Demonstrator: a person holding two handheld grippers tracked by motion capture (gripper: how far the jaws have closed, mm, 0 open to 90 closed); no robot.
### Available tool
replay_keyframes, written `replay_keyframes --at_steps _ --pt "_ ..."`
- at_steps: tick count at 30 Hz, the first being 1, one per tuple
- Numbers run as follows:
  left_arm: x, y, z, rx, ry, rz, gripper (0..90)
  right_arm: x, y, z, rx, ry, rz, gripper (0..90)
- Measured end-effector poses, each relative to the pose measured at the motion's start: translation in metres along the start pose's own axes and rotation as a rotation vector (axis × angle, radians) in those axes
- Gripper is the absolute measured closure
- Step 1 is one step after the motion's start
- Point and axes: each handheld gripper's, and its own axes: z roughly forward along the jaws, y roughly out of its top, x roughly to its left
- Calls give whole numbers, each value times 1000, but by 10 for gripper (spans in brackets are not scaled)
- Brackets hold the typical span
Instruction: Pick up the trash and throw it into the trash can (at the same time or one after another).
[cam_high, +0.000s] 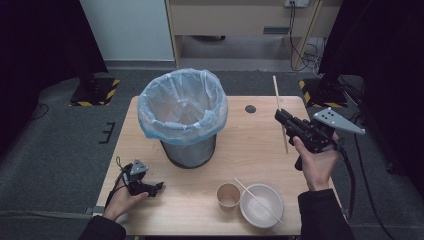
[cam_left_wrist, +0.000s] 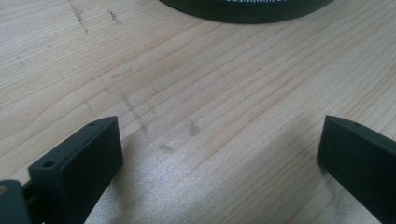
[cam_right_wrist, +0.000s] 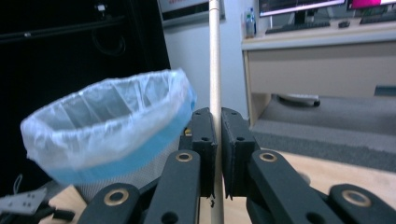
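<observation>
Chopstick (cam_high: 279, 114), a single pale wooden stick, held clear of the counter (cam_high: 260, 145) at the right side of the scene by the right gripper (cam_high: 281, 116); its long axis runs near-to-far in the high view, the far end reaching past the counter's far edge and the near end hanging below the jaws toward the counter. In the right gripper view the same stick (cam_right_wrist: 215, 60) stands upright between the two jaws, which are closed against it from either side with no gap visible, gripping it partway along its length. The bin (cam_high: 186, 120), a mesh wastebasket lined with a translucent blue-edged bag, stands at the far middle of the counter, to the left of the held stick and well apart from it; its open mouth lies left of and lower than the stick's upper end, so a drop into it would, by judgement, call for a leftward carry by the right hand, the nearer one. The left gripper (cam_high: 150, 188) rests low at the near left of the counter, its jaws spread wide with bare wood between them and holding nothing; the bin's dark base (cam_left_wrist: 247, 9) lies beyond them. A second chopstick (cam_high: 257, 200) lies slantwise across a white bowl (cam_high: 261, 205) at the near right, beside a paper cup (cam_high: 228, 195).
</observation>
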Motion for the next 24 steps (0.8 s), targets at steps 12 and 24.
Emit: replay_keyframes --at_steps 12,24 --pt "0 0 0 0 0 0 0 19 40 21 -53 26 -25 855" --pt "0 0 0 -1 -1 1 0 34 67 45 -87 27 -65 855"
